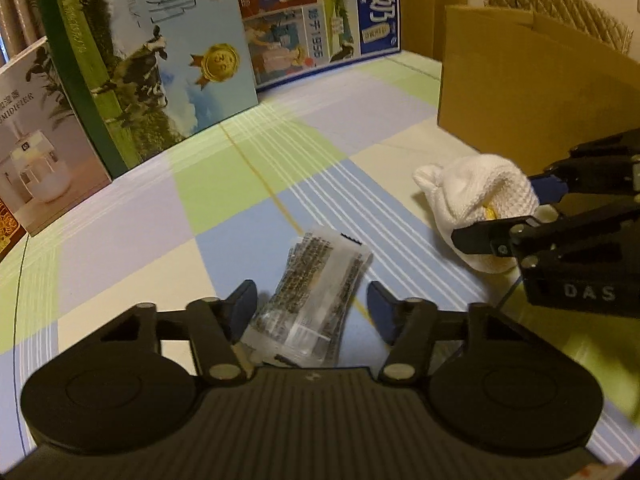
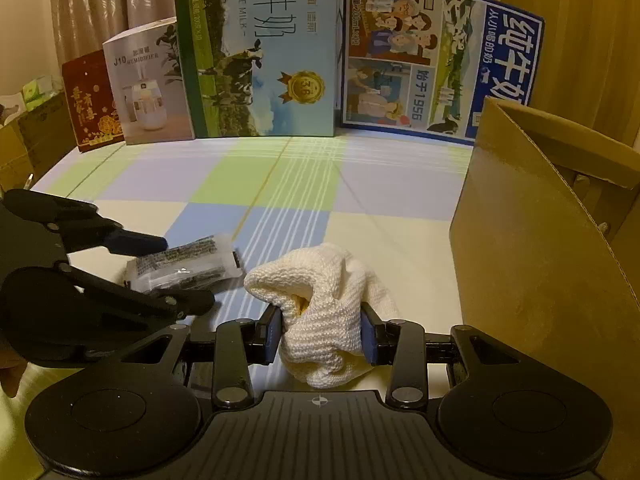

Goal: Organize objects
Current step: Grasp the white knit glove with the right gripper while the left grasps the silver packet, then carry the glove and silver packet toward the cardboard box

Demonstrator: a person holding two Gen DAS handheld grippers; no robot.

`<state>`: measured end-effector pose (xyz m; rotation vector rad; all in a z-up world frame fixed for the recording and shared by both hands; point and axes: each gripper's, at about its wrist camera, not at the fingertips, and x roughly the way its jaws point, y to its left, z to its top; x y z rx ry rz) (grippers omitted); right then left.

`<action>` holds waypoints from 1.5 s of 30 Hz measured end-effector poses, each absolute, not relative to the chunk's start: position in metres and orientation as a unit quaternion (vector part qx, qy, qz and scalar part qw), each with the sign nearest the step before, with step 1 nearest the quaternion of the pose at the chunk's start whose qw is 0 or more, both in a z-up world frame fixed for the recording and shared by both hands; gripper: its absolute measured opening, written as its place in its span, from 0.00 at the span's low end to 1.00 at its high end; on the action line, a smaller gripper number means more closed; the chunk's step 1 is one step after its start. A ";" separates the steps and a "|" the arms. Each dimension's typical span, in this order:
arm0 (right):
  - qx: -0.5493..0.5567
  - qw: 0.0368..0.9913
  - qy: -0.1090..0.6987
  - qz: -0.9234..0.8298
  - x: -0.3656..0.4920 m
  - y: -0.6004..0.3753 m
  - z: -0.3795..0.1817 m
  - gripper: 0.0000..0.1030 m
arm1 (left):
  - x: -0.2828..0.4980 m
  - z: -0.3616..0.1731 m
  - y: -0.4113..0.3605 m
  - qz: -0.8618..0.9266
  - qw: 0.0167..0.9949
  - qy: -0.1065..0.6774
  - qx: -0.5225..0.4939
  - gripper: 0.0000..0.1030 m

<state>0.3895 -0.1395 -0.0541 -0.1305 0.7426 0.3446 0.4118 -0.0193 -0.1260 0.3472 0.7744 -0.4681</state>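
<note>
Nothing boxed yet: right gripper (image 2: 322,334) clenched on white knit cloth (image 2: 324,312), left gripper (image 1: 312,306) spread around plastic packet (image 1: 316,300), cardboard box (image 2: 532,248) waiting.

Crumpled white knitted cloth (image 2: 328,312), clear printed plastic packet (image 1: 316,304) lying flat just left

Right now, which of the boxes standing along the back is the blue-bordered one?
The milk box at the right end, nearest the cardboard box. The green-sided milk box, white humidifier box and red box stand leftward.
</note>
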 end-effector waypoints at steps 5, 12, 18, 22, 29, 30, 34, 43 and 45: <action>-0.051 0.914 0.366 0.169 0.389 -0.141 -0.052 0.35 | 0.408 -0.124 -0.017 -0.205 0.885 0.395 0.137 0.31; -0.044 0.910 0.368 0.184 0.370 -0.137 -0.042 0.33 | 0.360 -0.118 0.001 -0.147 0.890 0.425 0.076 0.30; -0.032 0.907 0.369 0.199 0.330 -0.137 -0.026 0.32 | 0.314 -0.103 0.008 -0.123 0.887 0.441 0.054 0.30; -0.018 0.907 0.366 0.207 0.289 -0.144 -0.009 0.32 | 0.281 -0.082 0.010 -0.109 0.895 0.432 0.026 0.30; -0.008 0.911 0.352 0.214 0.214 -0.166 0.027 0.32 | 0.215 -0.043 0.005 -0.094 0.900 0.426 0.006 0.30; -0.005 0.912 0.351 0.212 0.204 -0.172 0.033 0.33 | 0.205 -0.037 0.005 -0.092 0.901 0.424 0.001 0.30; 0.005 0.917 0.344 0.203 0.170 -0.194 0.057 0.33 | 0.172 -0.016 -0.004 -0.088 0.906 0.415 0.002 0.30; -0.015 0.932 0.303 0.197 0.110 -0.224 0.097 0.33 | 0.121 0.026 -0.027 -0.090 0.919 0.383 -0.019 0.30; -0.015 0.935 0.299 0.191 0.102 -0.232 0.102 0.33 | 0.113 0.032 -0.033 -0.091 0.921 0.379 -0.018 0.30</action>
